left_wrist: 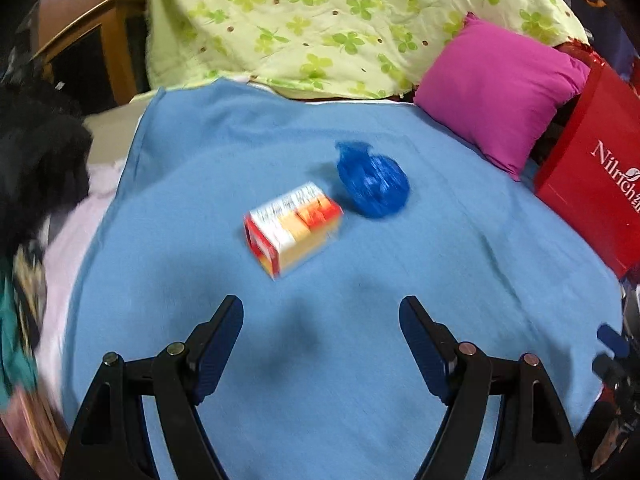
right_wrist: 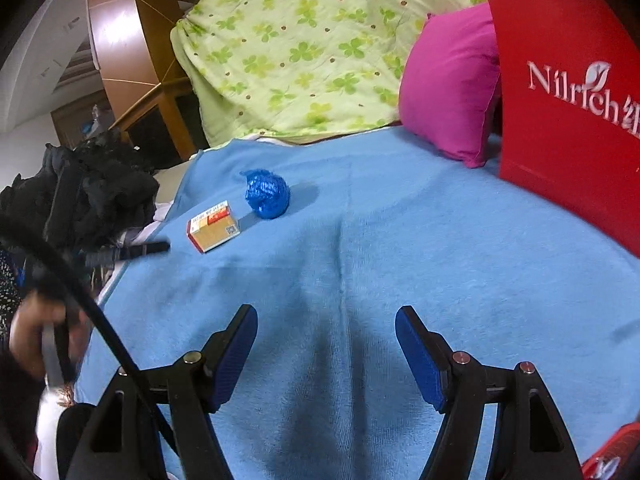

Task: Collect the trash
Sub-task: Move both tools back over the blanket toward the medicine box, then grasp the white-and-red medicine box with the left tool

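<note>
1. Nothing is yet collected: the small carton (left_wrist: 294, 229) and the crumpled blue plastic ball (left_wrist: 373, 180) are seen lying side by side on the blue blanket (left_wrist: 440, 280).
2. Left gripper (left_wrist: 321, 312) and right gripper (right_wrist: 326, 320) are held apart, empty.
3. The red paper bag (right_wrist: 560, 120) is judged the likely receptacle.

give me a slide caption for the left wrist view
Open left gripper hovers over a blue blanket, facing a small carton and crumpled blue bag.

Pink pillow (left_wrist: 496, 92) on blue blanket (left_wrist: 240, 140), beside clover-print green quilt (left_wrist: 320, 20).
</note>
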The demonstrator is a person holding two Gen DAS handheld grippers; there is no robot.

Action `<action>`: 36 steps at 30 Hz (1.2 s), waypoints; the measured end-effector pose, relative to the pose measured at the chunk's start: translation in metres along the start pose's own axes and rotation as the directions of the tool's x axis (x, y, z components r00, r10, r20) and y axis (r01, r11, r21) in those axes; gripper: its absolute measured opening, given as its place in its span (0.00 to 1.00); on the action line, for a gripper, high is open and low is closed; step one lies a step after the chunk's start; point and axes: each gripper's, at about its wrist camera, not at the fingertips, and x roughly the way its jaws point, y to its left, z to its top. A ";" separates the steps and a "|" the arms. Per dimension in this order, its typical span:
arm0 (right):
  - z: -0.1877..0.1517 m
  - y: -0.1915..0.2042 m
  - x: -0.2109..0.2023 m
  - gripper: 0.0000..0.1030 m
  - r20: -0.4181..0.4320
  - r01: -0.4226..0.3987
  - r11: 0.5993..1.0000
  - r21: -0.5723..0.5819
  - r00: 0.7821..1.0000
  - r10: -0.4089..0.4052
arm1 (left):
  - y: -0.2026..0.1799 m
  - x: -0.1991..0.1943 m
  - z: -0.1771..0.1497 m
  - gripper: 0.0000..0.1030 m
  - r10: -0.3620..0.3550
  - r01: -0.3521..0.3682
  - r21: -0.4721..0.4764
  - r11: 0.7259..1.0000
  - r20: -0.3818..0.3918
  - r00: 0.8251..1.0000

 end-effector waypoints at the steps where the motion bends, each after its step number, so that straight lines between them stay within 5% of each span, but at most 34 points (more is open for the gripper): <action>1: 0.000 -0.003 -0.001 0.73 0.006 -0.012 1.000 0.013 1.000 0.012 | 0.002 0.003 0.006 0.78 0.005 -0.005 0.013 1.000 -0.005 1.000; 12: 0.005 -0.025 -0.001 0.77 0.060 -0.070 0.990 0.122 0.996 0.063 | 0.011 0.077 0.053 0.78 0.017 0.005 0.230 0.973 -0.094 0.995; 26: 0.006 -0.027 0.008 0.77 0.056 -0.086 0.984 0.154 0.995 0.078 | 0.031 0.095 0.064 0.84 -0.102 0.120 0.142 0.983 -0.125 0.987; 30: 0.006 -0.027 0.008 0.77 0.056 -0.083 0.985 0.152 0.996 0.076 | 0.022 0.097 0.061 0.84 -0.062 0.090 0.211 0.973 -0.135 0.989; 34: 0.006 -0.027 0.008 0.77 0.058 -0.082 0.984 0.156 0.996 0.074 | 0.028 0.114 0.059 0.84 -0.086 0.117 0.157 0.981 -0.189 0.978; 35: 0.006 -0.027 0.008 0.77 0.058 -0.082 0.984 0.156 0.996 0.074 | 0.029 0.118 0.056 0.83 -0.079 0.109 0.145 0.983 -0.201 0.976; 36: 0.006 -0.027 0.008 0.77 0.058 -0.082 0.984 0.155 0.996 0.074 | 0.029 0.120 0.053 0.71 -0.065 0.094 0.137 0.986 -0.203 0.977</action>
